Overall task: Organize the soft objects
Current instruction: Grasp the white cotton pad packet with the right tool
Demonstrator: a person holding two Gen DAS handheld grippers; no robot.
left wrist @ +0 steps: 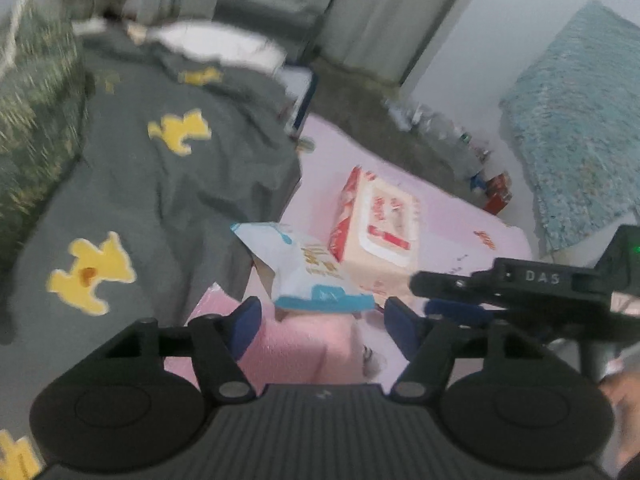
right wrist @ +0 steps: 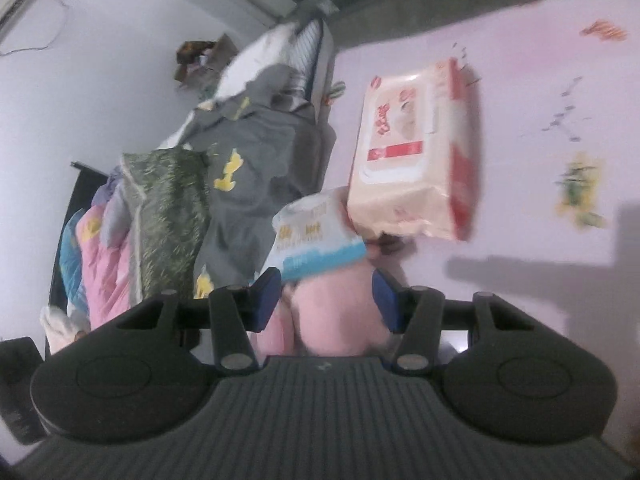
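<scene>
Mid-task by the look of it, nothing clearly sorted yet; frames are motion-blurred, so read with caution. Left hand-held gripper [left wrist: 322,318] has its jaws spread, no pad pressing on anything; a blue-and-white wipes pouch [left wrist: 308,270] sits just beyond its tips, overlapping a pink foam block [left wrist: 296,340] that lies between and below the jaws; cannot tell if the pouch rests on the block or beside it. Right hand-held gripper [right wrist: 326,300] is also partly spread; the pink block [right wrist: 340,316] fills the gap between its blue pads [right wrist: 267,298], but whether the pads actually pinch it I cannot tell. Red-and-cream wet-wipes pack [left wrist: 378,220] lies on the pink sheet [left wrist: 460,216], touching or just beside the pouch. Grey duvet with yellow figures [left wrist: 160,168] is rumpled across the bed, unfolded; green patterned blanket [left wrist: 36,120] bunched at its far side; white pillow [left wrist: 224,42] askew at the head. Judgement: small packs are gathered near each other, which may be the step in hand; bedding is untouched; most of the tidying is left.
</scene>
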